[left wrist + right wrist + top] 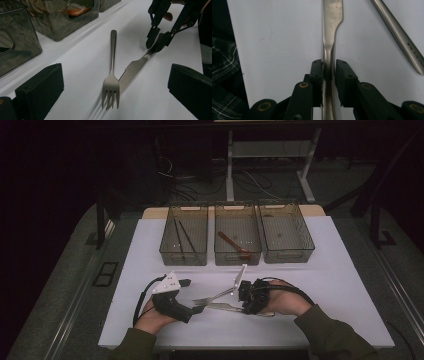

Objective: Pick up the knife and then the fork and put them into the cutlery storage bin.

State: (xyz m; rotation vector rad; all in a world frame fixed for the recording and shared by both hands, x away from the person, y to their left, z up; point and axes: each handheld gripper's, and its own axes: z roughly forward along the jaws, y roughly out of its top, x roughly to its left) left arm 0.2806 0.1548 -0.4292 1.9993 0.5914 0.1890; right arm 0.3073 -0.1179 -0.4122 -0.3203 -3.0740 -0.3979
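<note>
Knife [136,68] on the table [320,270], its handle between the right gripper's [329,72] jaws.
High view: both grippers sit near the table's near edge, fork [212,297] and knife between them, three bins [183,235] beyond. Left gripper view: the left gripper's jaws stand wide and empty around the fork and blade tip. Right gripper view: narrow jaws flank the knife handle; one pad touches it, so a clamp cannot be told.
</note>
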